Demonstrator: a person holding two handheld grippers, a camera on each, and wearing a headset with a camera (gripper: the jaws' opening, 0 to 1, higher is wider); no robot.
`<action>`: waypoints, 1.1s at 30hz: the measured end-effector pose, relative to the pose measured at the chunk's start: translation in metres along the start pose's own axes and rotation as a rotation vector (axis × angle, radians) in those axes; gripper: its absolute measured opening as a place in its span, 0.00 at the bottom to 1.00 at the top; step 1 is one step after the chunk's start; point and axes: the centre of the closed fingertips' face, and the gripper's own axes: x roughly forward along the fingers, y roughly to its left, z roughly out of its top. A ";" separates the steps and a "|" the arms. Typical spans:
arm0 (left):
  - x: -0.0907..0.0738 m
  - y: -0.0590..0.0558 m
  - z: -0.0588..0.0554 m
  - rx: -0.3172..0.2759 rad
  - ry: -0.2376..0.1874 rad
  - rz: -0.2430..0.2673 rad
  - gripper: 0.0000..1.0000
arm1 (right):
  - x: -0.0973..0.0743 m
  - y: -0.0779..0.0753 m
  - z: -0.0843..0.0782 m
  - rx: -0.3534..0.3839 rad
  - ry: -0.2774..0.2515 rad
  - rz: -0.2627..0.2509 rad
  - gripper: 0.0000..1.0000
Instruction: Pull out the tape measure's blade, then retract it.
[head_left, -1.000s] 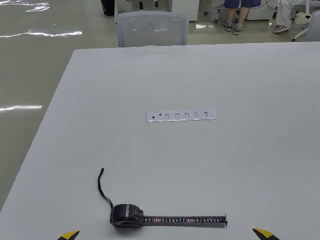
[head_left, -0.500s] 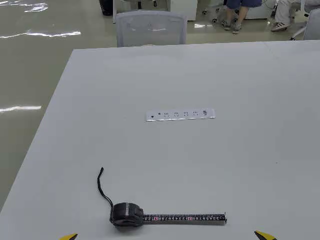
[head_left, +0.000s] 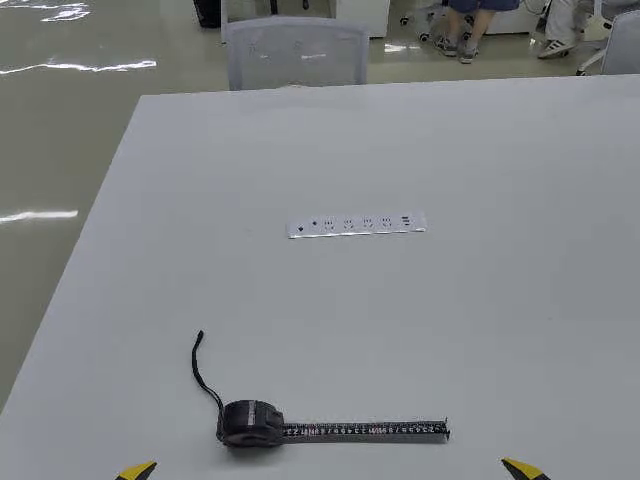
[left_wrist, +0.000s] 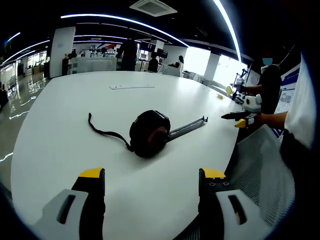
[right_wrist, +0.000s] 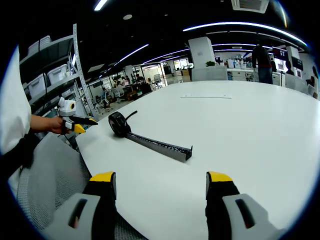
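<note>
A wide white counter (head_left: 400, 330) carries a dark tape measure (head_left: 250, 423) near its front edge, lying on its side. Its blade (head_left: 365, 431) is pulled out and lies flat on the counter, running straight to the right from the case and ending in a small hook. A thin black wrist strap (head_left: 205, 370) curls away from the case toward the far left. Farther back, near the middle of the counter and well apart from the tape measure, a white power strip (head_left: 357, 224) sits flush in the surface. A grey mesh chair (head_left: 295, 52) stands at the far edge. The left tongs (left_wrist: 153, 173) have their yellow-tipped jaws spread wide with nothing between them, facing the tape measure's case from a short way off and not touching it. The right tongs (right_wrist: 162, 176) are likewise spread wide and empty, pointing at the hooked end of the blade, apart from it. In the head view, one yellow jaw tip of each shows at the bottom edge, left and right of the tape measure. In the right gripper view, a hand (right_wrist: 52, 125) holds the left tongs off the counter's edge.
</note>
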 end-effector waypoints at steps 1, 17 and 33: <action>0.000 0.000 -0.001 -0.002 0.000 -0.001 0.75 | 0.000 0.000 0.000 0.000 -0.001 0.000 0.74; 0.001 0.001 -0.002 0.000 0.012 0.000 0.75 | -0.003 -0.001 0.000 -0.002 0.003 -0.002 0.74; 0.002 0.000 -0.005 -0.003 0.022 -0.001 0.74 | -0.003 0.000 0.002 -0.001 0.001 0.000 0.73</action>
